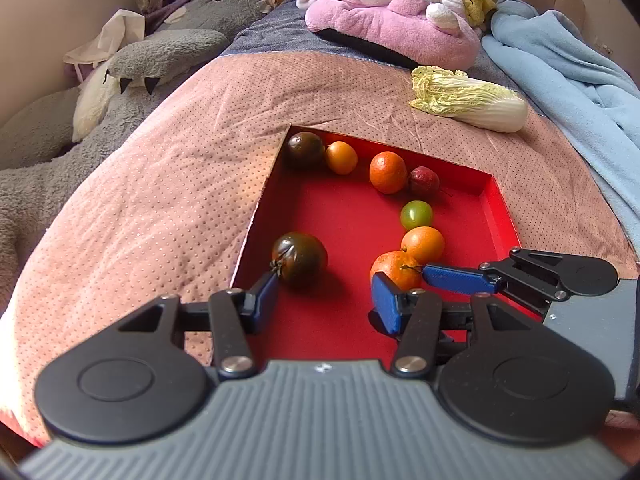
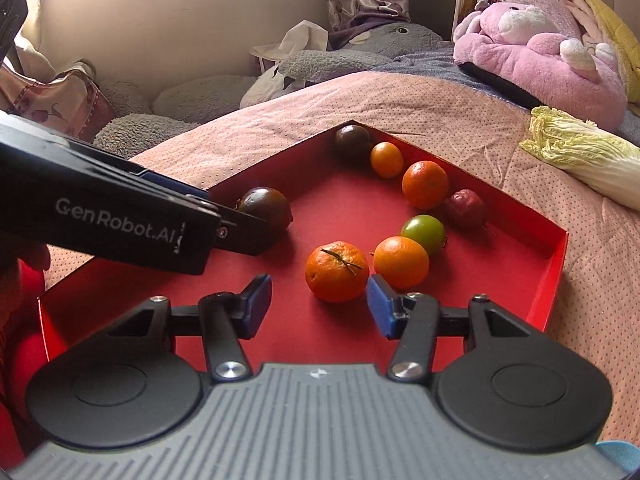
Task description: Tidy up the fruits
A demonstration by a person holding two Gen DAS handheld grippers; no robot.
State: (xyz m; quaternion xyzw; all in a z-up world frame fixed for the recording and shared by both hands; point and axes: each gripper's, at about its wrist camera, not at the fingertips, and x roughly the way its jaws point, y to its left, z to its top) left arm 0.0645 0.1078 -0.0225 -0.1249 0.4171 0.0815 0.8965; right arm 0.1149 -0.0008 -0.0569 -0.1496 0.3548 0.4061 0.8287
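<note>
Left wrist cam: left gripper (image 1: 326, 300) spread wide over the red tray (image 1: 500, 204) – dark tomato (image 1: 300, 258) by its left pad.

Right wrist cam: right gripper (image 2: 318, 304) also wide apart, stemmed tangerine (image 2: 337, 271) just ahead – fruit all inside the tray.

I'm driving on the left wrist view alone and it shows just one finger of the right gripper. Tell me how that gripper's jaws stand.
Observer: The right gripper is open, with nothing gripped.
Operator: Now place the nearest fruit against it.
Observer: The stemmed orange lies on the red tray just ahead of the gap between the fingers, nearer the right finger, and the jaws are not closed on it.
</note>
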